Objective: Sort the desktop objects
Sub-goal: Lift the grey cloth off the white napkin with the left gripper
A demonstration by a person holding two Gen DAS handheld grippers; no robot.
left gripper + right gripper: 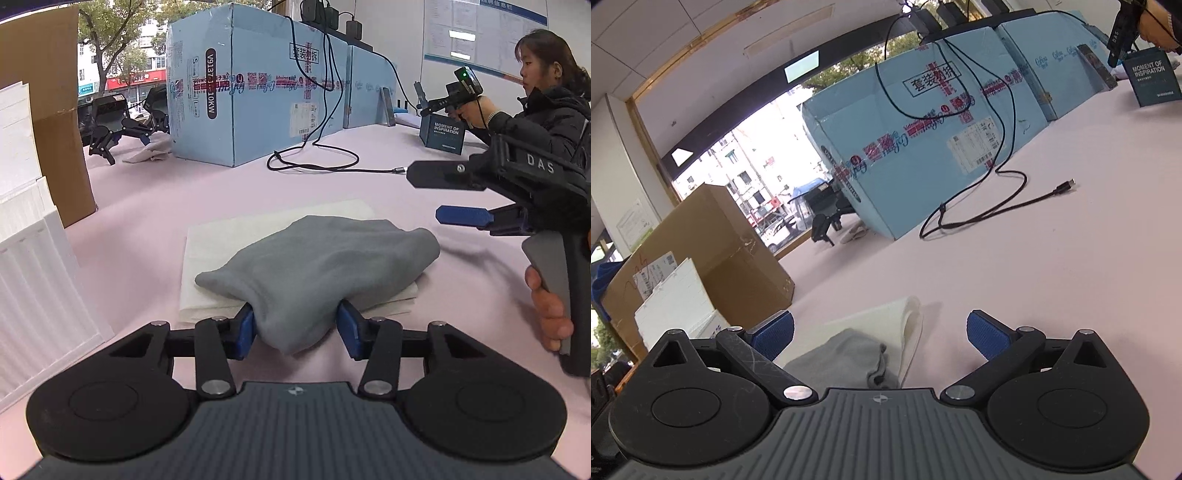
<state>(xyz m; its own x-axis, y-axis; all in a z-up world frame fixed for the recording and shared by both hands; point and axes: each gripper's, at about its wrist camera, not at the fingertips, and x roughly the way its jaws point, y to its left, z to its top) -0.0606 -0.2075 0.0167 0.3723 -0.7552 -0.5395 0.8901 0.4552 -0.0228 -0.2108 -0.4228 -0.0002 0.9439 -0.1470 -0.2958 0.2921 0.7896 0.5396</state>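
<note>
Two blue pads point(246, 328) (left gripper point(295, 328)) on grey cloth point(317, 266)

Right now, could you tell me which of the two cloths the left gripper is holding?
The left gripper holds the grey cloth, bunched between its fingers; the white cloth lies flat underneath.

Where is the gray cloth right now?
In the left wrist view the gray cloth lies centre, draped over the folded white cloth on the pink table, its near edge between the left gripper fingers.
</note>
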